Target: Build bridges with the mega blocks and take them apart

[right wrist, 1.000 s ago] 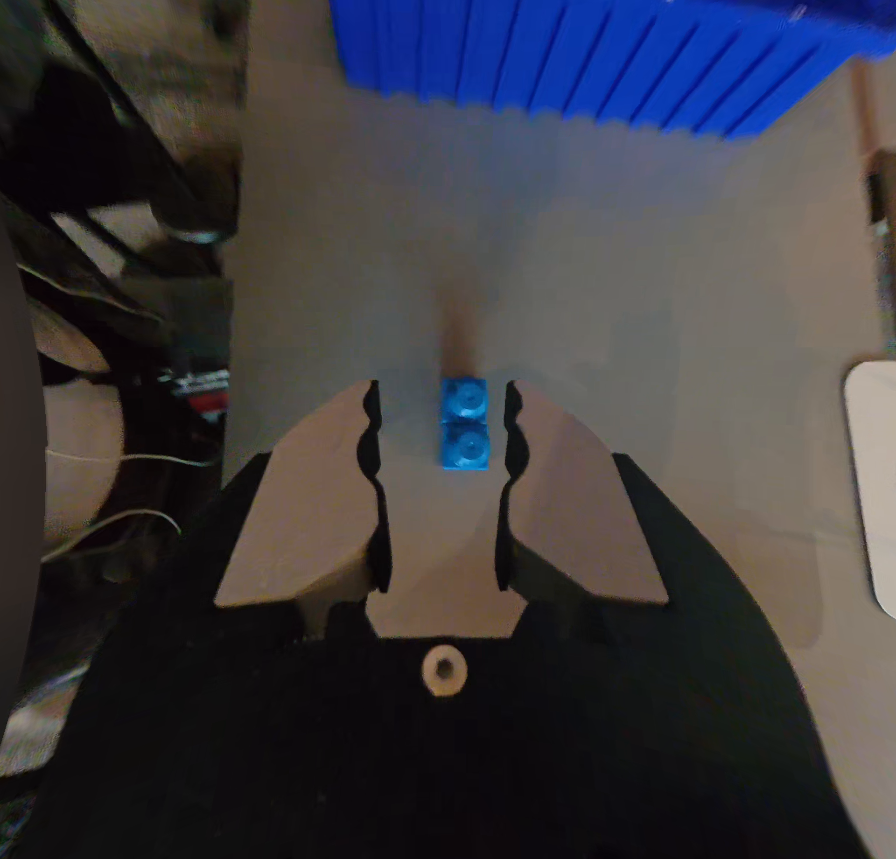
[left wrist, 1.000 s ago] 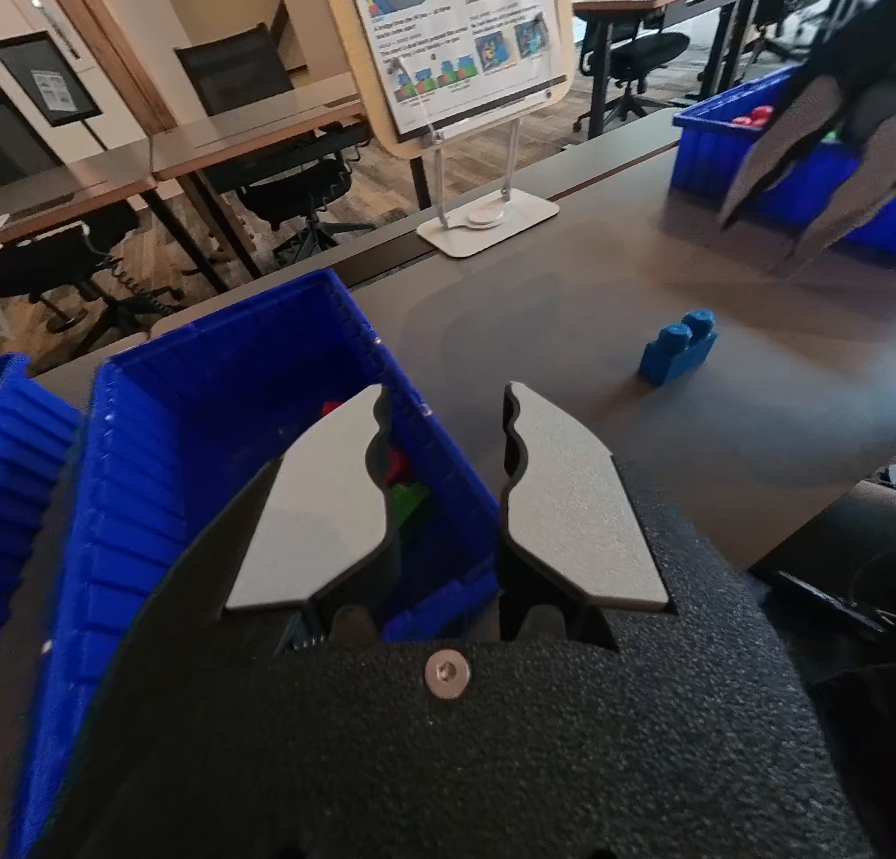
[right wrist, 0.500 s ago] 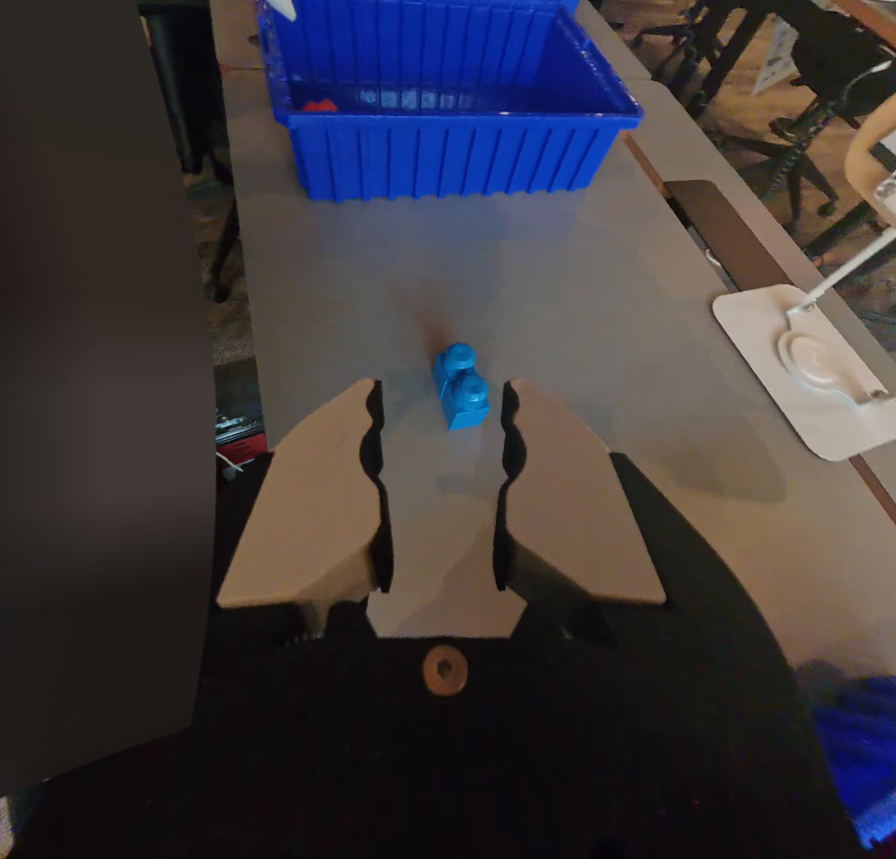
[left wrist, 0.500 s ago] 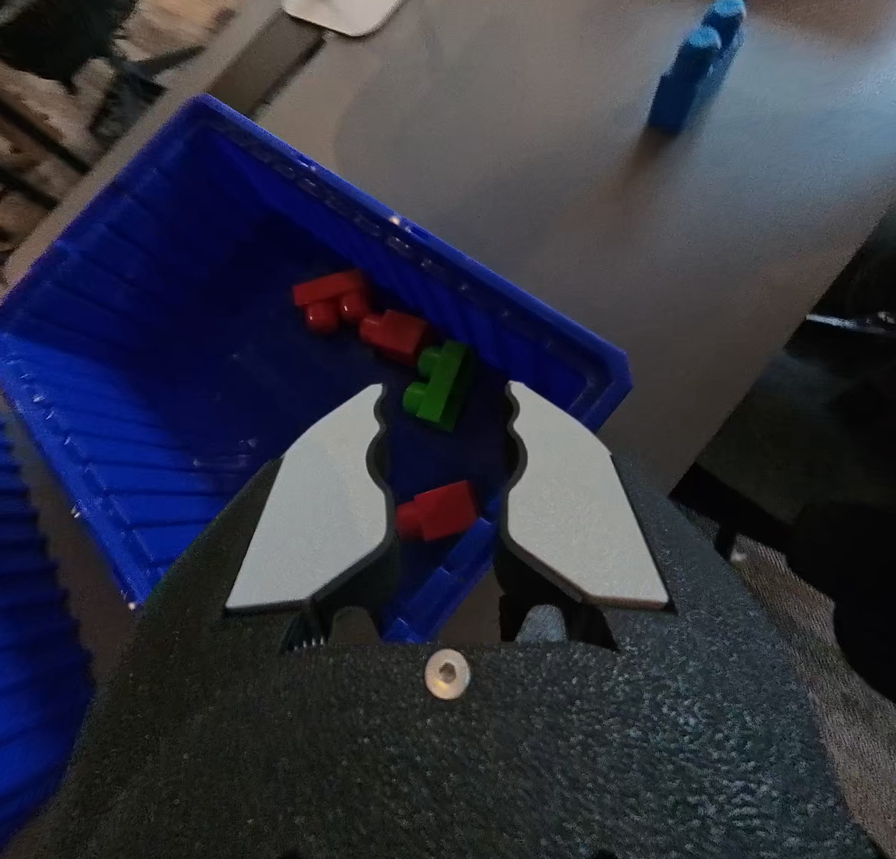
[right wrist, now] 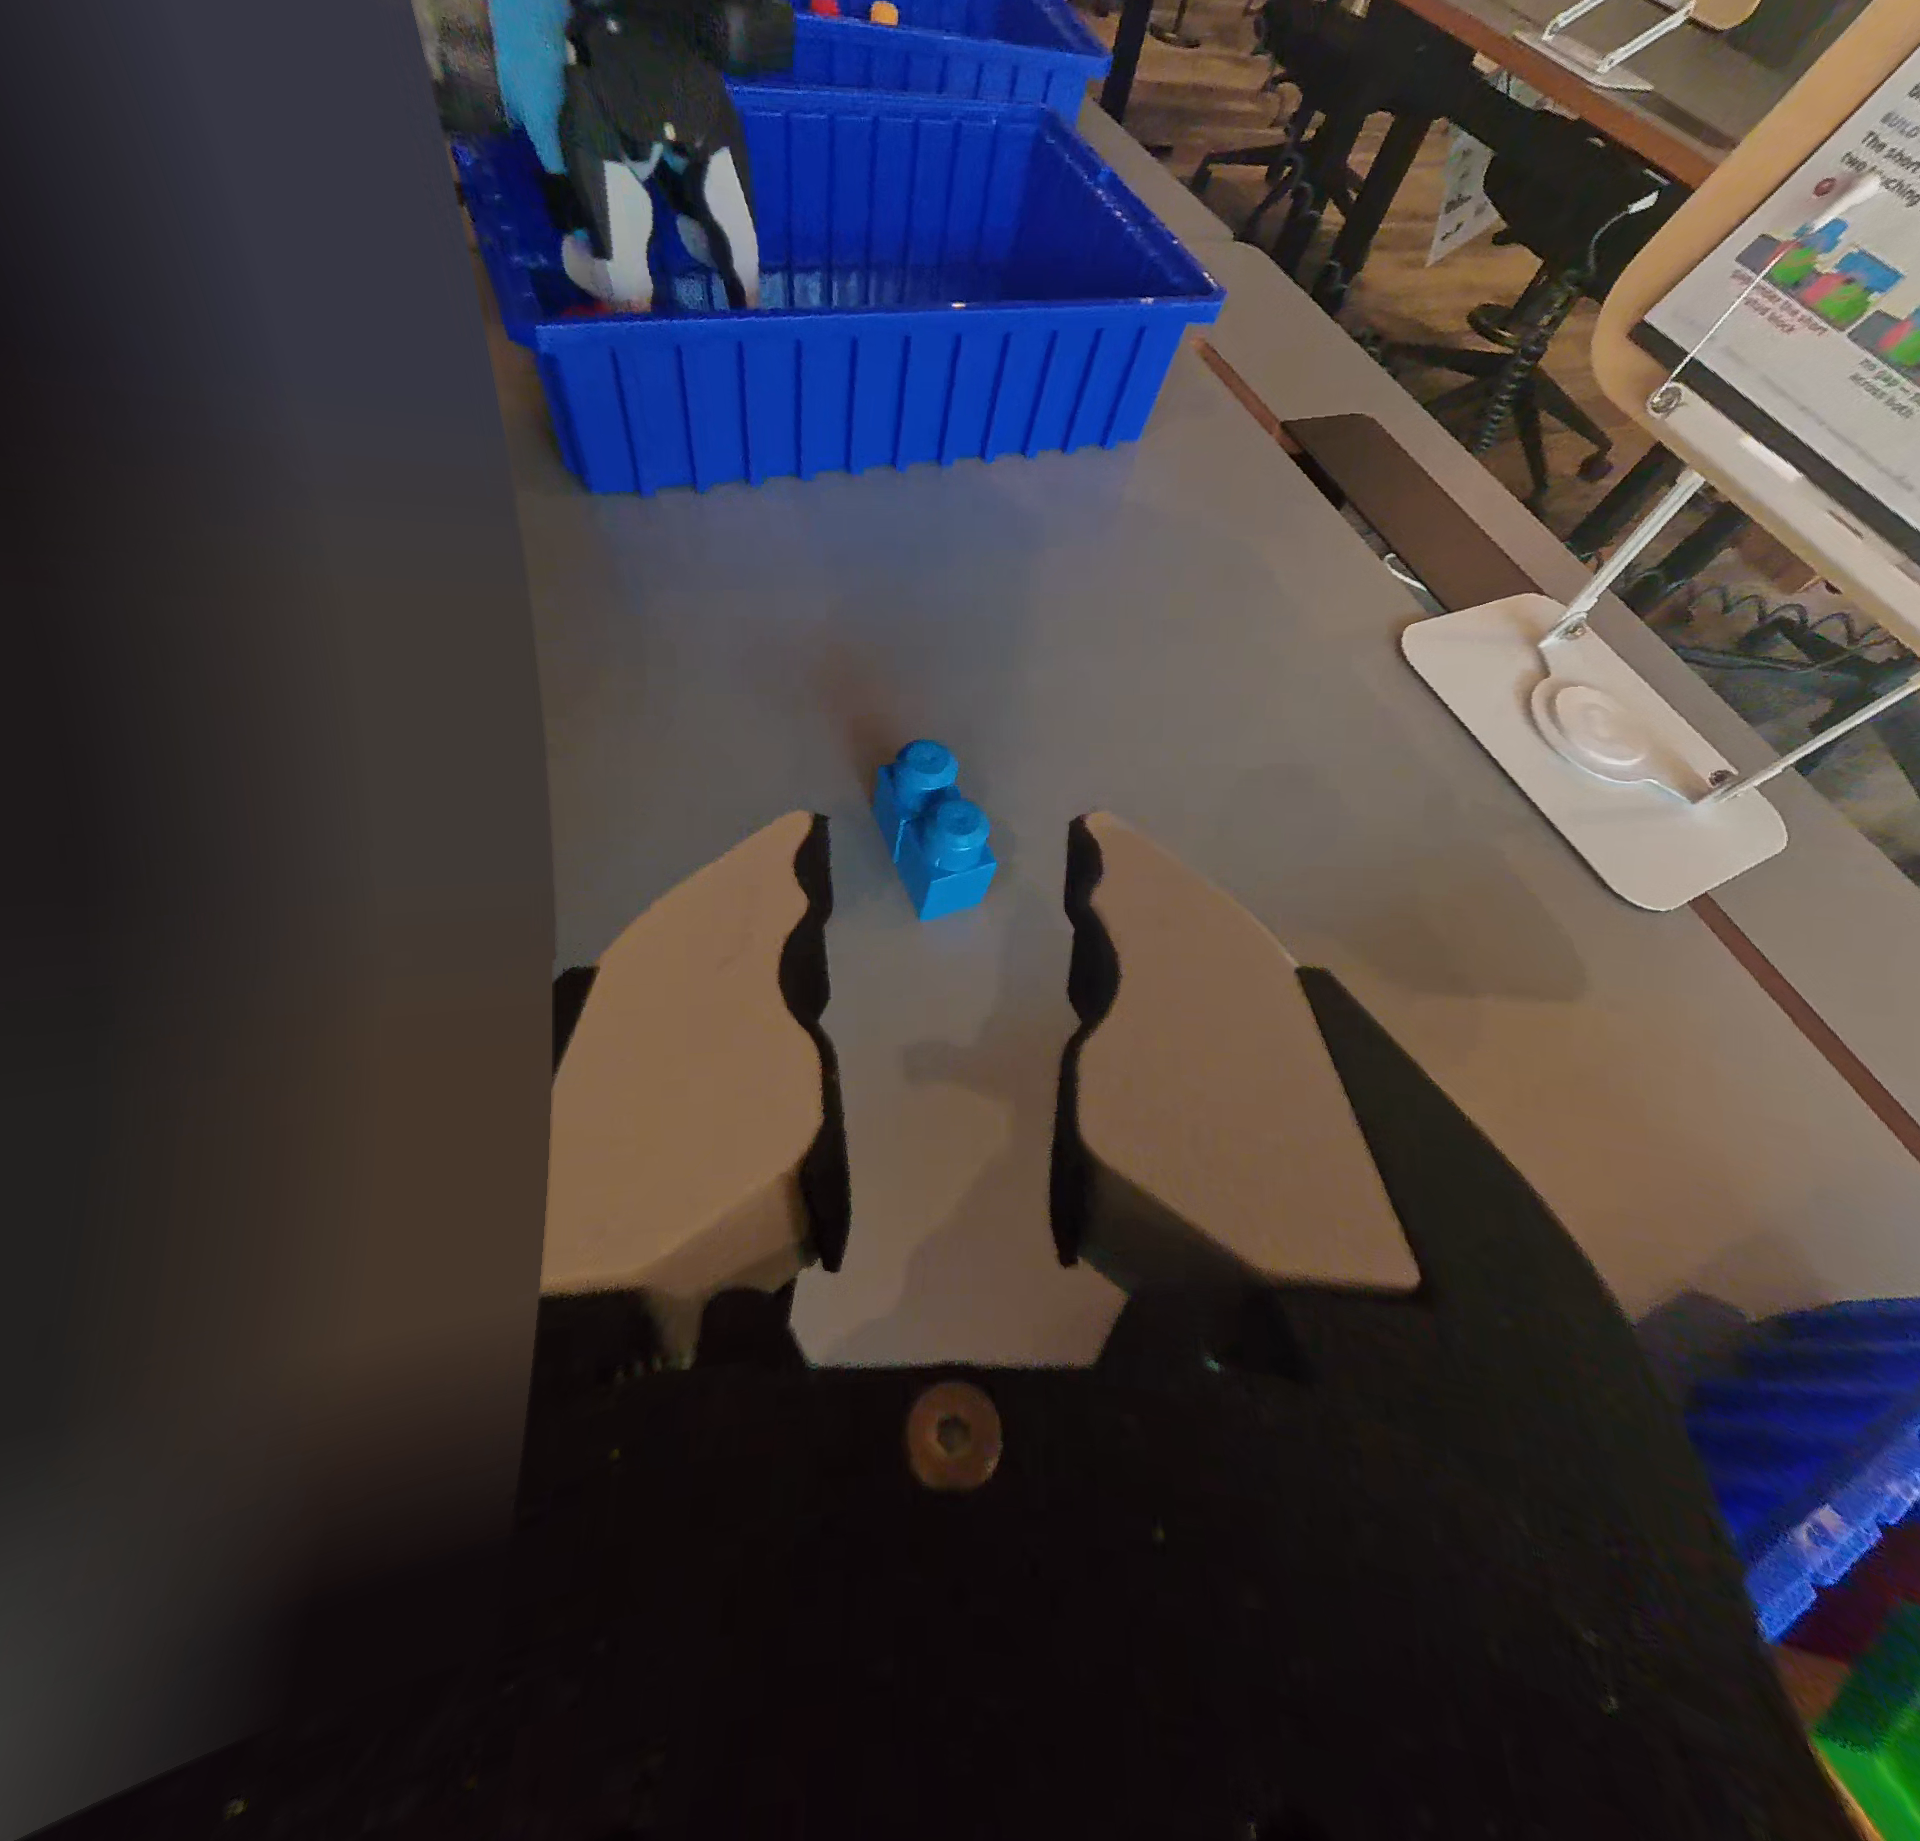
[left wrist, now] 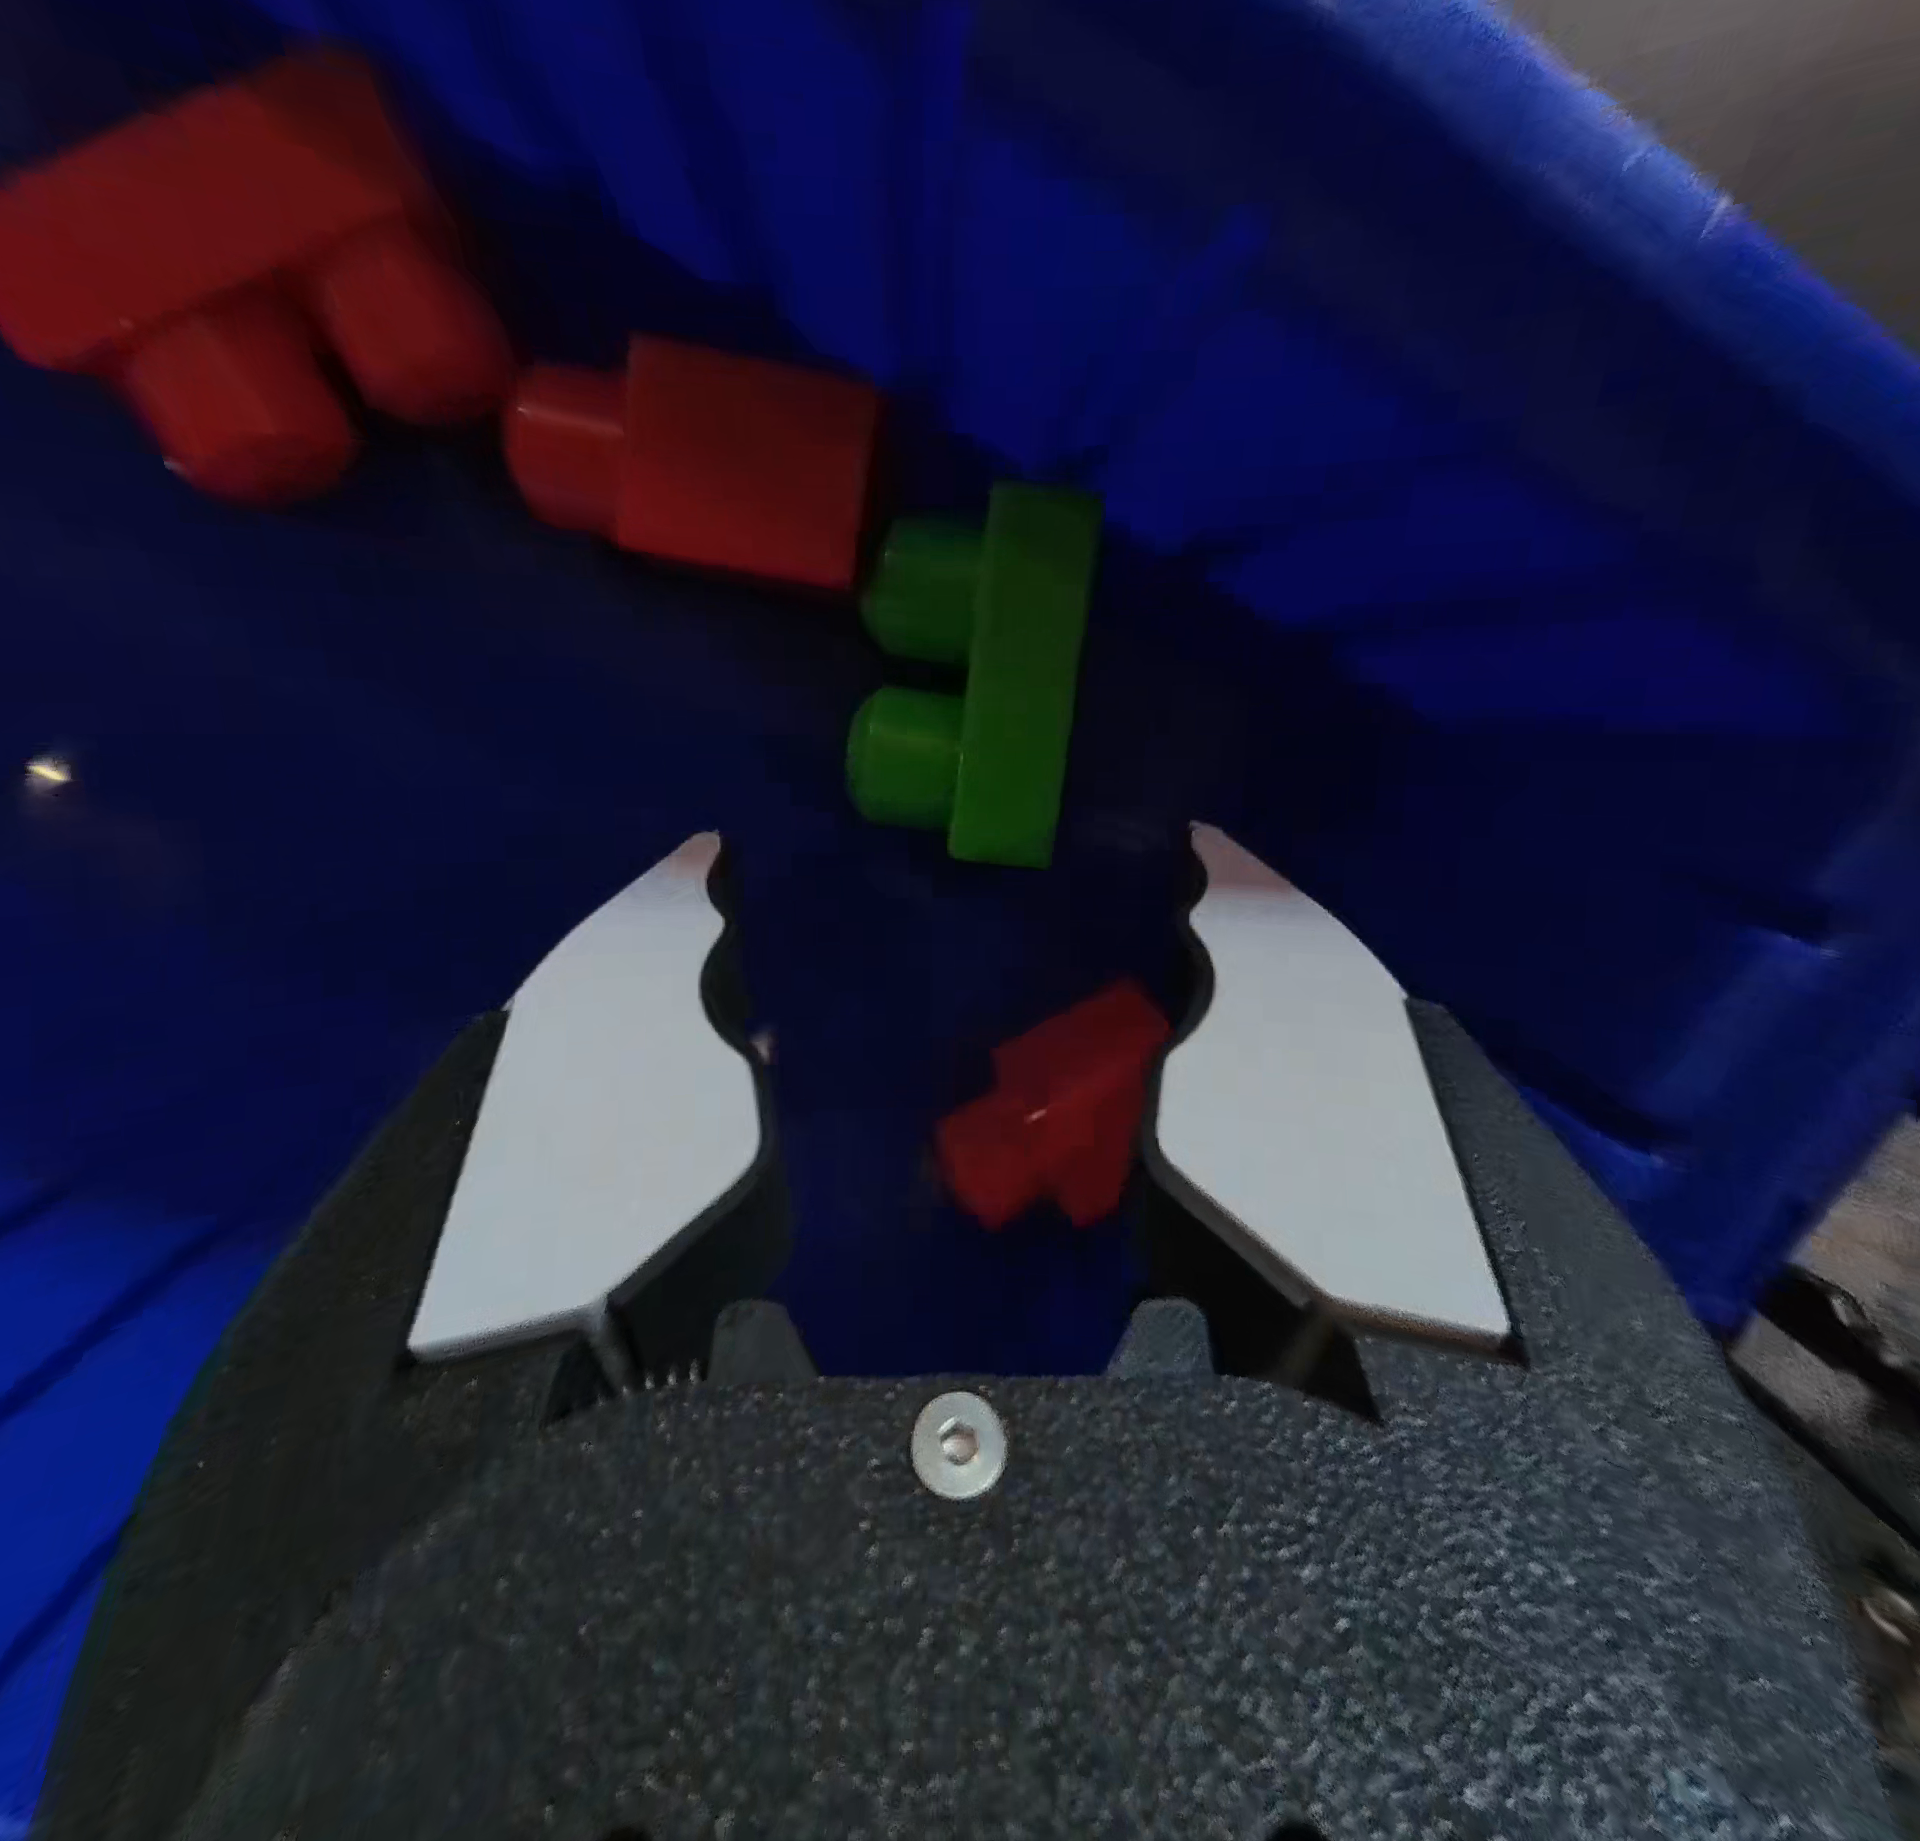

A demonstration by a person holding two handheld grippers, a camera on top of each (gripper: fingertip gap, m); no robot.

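Observation:
My left gripper is open, low inside a blue bin. A small red block lies between its fingers, near the right finger. A green two-stud block lies just beyond the tips, with a red block and a larger red block to its left. My right gripper is open and empty above the grey table. A blue two-stud block stands upright just beyond its tips. The left gripper also shows far off, dipped into the blue bin.
A second blue bin with small blocks stands behind the first. A white stand base with an instruction board sits at the table's right edge. Another blue bin corner is at lower right. Chairs and desks stand beyond. There is about 50 cm between the tips of the two grippers.
My left gripper has dropped deep into the bin, close over the blocks. My right gripper has lifted and tilted up from looking straight down at the blue block, staying open.

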